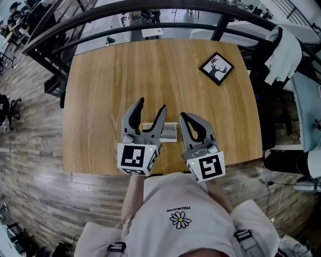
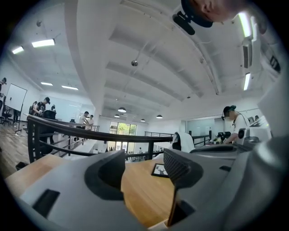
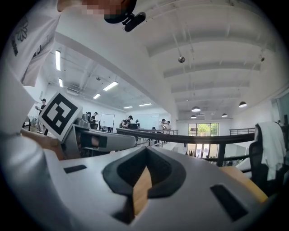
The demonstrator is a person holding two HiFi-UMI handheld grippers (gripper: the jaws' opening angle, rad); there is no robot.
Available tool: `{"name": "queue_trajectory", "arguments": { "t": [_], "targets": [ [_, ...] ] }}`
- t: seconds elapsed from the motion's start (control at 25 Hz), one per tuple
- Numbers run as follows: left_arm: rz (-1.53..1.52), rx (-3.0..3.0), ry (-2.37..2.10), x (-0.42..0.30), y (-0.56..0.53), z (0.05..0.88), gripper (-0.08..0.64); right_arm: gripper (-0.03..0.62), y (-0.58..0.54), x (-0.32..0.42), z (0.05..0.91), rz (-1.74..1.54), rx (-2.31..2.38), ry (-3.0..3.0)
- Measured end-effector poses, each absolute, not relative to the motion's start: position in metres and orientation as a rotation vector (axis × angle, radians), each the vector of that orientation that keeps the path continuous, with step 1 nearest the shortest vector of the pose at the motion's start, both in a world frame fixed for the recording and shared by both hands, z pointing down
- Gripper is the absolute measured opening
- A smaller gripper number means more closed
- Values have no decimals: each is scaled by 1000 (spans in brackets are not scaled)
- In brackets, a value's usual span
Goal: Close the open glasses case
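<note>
- The table (image 1: 110, 90) is bare wood over most of its top; its near edge runs close behind the glasses case (image 1: 169, 131), on the person's side.
- Beyond the glasses case the wood runs open all the way to the far edge, where a dark curved railing (image 1: 150, 9) crosses.
- To the left of the case there is a broad free strip of table; to the right there is somewhat less before the side edge.
- A framed deer picture (image 1: 216, 68) lies well beyond the case and off to its right, near the far right corner.
- The glasses case is pale and lies flat, long side across; the head view does not show how its lid stands.
- The left tongs (image 1: 152, 104) stand wide apart above the case's left end. The right-hand jaw crosses over the case; the other is just left of it. The left gripper view (image 2: 143, 164) shows only table wood in the gap.
- The right tongs (image 1: 185, 118) sit just right of the case, tips together. The right gripper view (image 3: 145, 155) shows them meeting with nothing gripped.
- Both tongs point away from the person, past the case.
</note>
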State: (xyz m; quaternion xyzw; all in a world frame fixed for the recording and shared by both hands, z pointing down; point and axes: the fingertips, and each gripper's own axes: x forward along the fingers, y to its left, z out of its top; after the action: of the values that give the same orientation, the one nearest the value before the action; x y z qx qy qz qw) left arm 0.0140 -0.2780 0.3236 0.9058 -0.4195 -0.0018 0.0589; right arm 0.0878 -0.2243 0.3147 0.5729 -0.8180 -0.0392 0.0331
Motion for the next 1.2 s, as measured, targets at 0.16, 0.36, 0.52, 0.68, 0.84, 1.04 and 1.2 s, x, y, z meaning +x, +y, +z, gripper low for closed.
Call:
{"name": "queue_trajectory", "arguments": {
  "t": [0.16, 0.36, 0.52, 0.68, 0.84, 1.04, 1.2],
  "targets": [
    [5, 2658, -1194, 17, -280, 360, 261, 8, -224, 87, 321, -95, 1747, -2509],
    [121, 2586, -1152, 20, -282, 409, 261, 8, -221, 91, 331, -63, 1745, -2476],
    [268, 2535, -1128, 22, -276, 454, 261, 8, -216, 94, 338, -46, 1736, -2452],
    [349, 2468, -1069, 26, -265, 493, 261, 8, -211, 95, 343, -35, 1734, -2427],
    [417, 2433, -1030, 31, -257, 519, 261, 8, -205, 95, 349, -16, 1721, -2408],
    [468, 2399, -1003, 35, -250, 539, 261, 8, -198, 98, 355, -9, 1716, -2383],
    [490, 2378, -1002, 34, -246, 548, 261, 8, -194, 103, 355, -7, 1717, -2376]
  ]
}}
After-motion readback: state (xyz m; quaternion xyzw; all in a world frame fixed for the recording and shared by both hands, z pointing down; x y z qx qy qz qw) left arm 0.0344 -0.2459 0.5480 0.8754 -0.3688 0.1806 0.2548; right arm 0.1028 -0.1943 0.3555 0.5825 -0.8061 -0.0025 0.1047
